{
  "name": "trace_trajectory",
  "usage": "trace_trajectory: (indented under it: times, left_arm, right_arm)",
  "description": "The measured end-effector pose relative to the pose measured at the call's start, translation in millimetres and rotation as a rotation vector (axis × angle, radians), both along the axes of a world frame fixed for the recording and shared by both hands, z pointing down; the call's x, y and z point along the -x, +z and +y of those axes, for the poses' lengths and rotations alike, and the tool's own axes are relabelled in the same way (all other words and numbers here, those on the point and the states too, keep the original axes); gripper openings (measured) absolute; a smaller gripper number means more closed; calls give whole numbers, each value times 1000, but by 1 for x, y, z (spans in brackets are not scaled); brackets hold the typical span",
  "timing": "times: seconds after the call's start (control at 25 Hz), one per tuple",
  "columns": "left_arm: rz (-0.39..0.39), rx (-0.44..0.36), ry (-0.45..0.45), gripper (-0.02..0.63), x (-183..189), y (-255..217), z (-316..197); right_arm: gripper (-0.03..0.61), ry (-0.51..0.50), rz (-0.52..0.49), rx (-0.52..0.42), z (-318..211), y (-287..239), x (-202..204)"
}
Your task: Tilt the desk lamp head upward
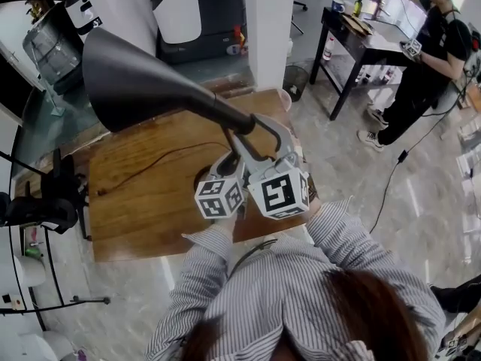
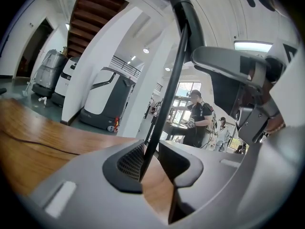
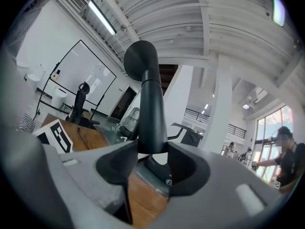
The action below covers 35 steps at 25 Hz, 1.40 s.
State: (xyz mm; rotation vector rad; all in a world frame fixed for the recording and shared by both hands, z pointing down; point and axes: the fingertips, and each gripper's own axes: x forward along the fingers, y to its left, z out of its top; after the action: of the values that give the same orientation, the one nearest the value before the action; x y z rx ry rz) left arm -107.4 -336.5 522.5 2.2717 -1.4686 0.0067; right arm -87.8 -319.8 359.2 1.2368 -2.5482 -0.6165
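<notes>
Lamp head [image 1: 143,74] axis slants, mouth toward upper left; right gripper [image 3: 151,163] clamps its neck, left gripper [image 2: 151,168] pinches stem [image 2: 167,104]

A wooden table [image 1: 135,216] fills the middle; a black chair [image 1: 45,201] stands at its left edge; beyond its far side rise a white pillar [image 1: 269,28] and a mesh wastebasket [image 1: 297,81]; farther right, a person in black [image 1: 425,59] stands at a black desk [image 1: 353,43].
</notes>
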Motion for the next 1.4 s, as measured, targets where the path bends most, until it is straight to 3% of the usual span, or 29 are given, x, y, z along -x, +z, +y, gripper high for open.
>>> trace_trajectory:
  times: [0.28, 0.44, 0.88, 1.08, 1.2, 1.4]
  left_arm:
    - [24, -6, 10, 83, 1, -1, 2]
    - [7, -27, -34, 84, 6, -5, 8]
    - [54, -55, -41, 59, 12, -34, 42]
    - [51, -83, -43, 11, 16, -45, 61]
    - [34, -100, -18, 5, 9, -49, 70]
    - [-58, -128, 7, 5, 0, -55, 79]
  right_arm:
    - [190, -21, 37, -38, 1, 1, -3]
    - [190, -58, -47, -32, 3, 2, -7]
    - [188, -153, -90, 197, 30, 62, -18]
    - [96, -160, -137, 302, 47, 82, -20]
    - [72, -166, -160, 338, 54, 92, -22]
    - [3, -176, -173, 384, 61, 104, -23]
